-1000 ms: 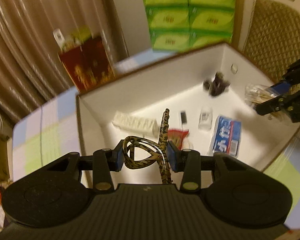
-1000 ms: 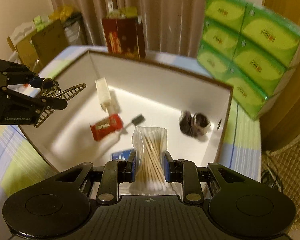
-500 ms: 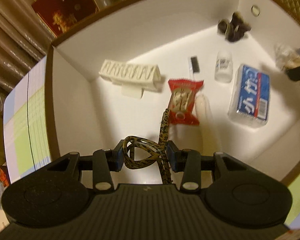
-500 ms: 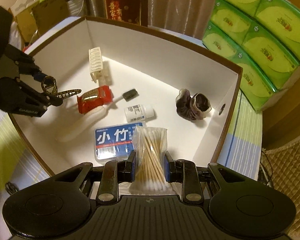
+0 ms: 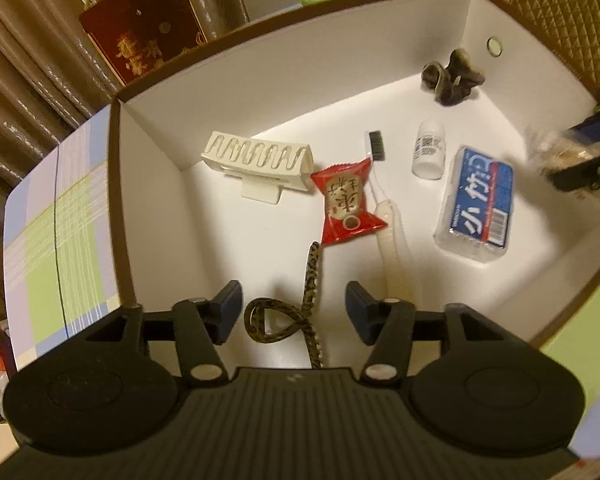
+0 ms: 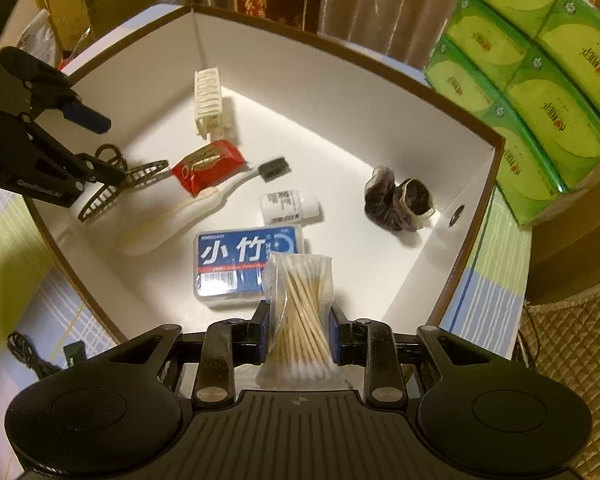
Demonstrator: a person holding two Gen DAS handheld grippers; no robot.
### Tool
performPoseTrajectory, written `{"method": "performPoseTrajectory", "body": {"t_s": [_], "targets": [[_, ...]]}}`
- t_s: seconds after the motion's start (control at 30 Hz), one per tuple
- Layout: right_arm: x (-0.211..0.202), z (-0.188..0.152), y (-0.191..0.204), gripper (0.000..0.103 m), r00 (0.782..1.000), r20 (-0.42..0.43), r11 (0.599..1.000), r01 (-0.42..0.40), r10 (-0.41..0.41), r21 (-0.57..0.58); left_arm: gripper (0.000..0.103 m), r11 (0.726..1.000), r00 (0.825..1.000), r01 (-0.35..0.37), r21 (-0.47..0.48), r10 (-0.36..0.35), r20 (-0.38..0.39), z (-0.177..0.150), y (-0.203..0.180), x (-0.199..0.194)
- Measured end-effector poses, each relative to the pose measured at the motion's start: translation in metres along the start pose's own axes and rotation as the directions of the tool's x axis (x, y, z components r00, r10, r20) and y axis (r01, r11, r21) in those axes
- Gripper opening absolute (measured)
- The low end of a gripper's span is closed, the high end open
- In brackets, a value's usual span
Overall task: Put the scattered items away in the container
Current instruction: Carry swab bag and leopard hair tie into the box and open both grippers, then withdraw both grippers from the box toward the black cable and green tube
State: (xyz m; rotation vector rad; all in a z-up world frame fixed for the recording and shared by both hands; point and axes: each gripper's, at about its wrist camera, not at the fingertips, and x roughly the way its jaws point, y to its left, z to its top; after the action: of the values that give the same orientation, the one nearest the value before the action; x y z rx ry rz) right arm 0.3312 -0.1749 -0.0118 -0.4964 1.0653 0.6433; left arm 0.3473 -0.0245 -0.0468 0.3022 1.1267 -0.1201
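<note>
The white box [image 5: 300,76] with a brown rim holds several items. My left gripper [image 5: 294,304] hangs low inside it, its jaws opening. The leopard-print hair clip [image 5: 284,320] lies loose between them, clear of both pads. In the right wrist view the left gripper [image 6: 100,146] is at the box's [image 6: 320,92] left side, with the hair clip [image 6: 140,176] just beyond its fingers. My right gripper [image 6: 298,320] is over the box's near edge. Its jaws are opening, and the bag of cotton swabs [image 6: 300,304] still sits between the pads, touching both.
On the box floor lie a white rack [image 5: 260,160], a red snack packet [image 5: 346,200], a toothbrush [image 5: 384,208], a small white bottle [image 5: 428,150], a blue floss box [image 5: 478,200] and a dark scrunchie [image 5: 452,76]. Green tissue packs [image 6: 540,80] stand at the right.
The left jaws have spread and let go of the hair clip, and the left gripper has sunk lower into the box. The right gripper has tilted further over the box with the swab bag.
</note>
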Motion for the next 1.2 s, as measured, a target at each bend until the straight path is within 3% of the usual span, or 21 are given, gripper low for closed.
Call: {"method": "performPoseTrajectory", "body": {"t_s": [0.03,0.07,0.13,0.27,0.47,0.77,1.2], "targets": [[-0.002,0.000,0.001,0.056,1.000,0.011,1.000,0.015,-0.015,-0.004,0.060,1.000,1.000,-0.003,0.000,0.003,0.010,-0.001,-0.001,-0.004],[-0.004,0.000,0.002,0.065,0.999,0.023,1.000,0.024,-0.024,-0.006,0.061,1.000,1.000,-0.006,-0.001,0.006,0.020,-0.002,-0.001,-0.007],[-0.008,0.002,0.002,0.076,0.999,0.033,1.000,0.015,-0.015,-0.004,0.062,1.000,0.999,-0.005,-0.009,0.005,0.033,-0.004,0.001,-0.014],[-0.014,0.002,0.005,0.079,1.000,0.019,1.000,0.006,-0.006,-0.015,0.073,0.999,0.998,-0.008,-0.035,0.010,0.055,-0.008,0.004,-0.027],[-0.020,-0.002,0.007,0.080,1.000,0.011,1.000,0.004,-0.004,-0.002,0.081,0.997,0.998,-0.014,-0.073,0.018,0.062,-0.014,0.007,-0.039],[-0.034,-0.008,0.010,0.086,0.998,0.068,0.997,0.002,-0.008,0.079,0.087,0.995,0.996,-0.029,-0.098,0.037,0.078,-0.022,0.004,-0.057],[-0.064,-0.021,0.018,0.086,0.989,0.144,0.988,0.009,-0.032,0.156,0.087,0.994,0.993,-0.028,-0.102,0.040,0.113,-0.040,-0.003,-0.091]]}}
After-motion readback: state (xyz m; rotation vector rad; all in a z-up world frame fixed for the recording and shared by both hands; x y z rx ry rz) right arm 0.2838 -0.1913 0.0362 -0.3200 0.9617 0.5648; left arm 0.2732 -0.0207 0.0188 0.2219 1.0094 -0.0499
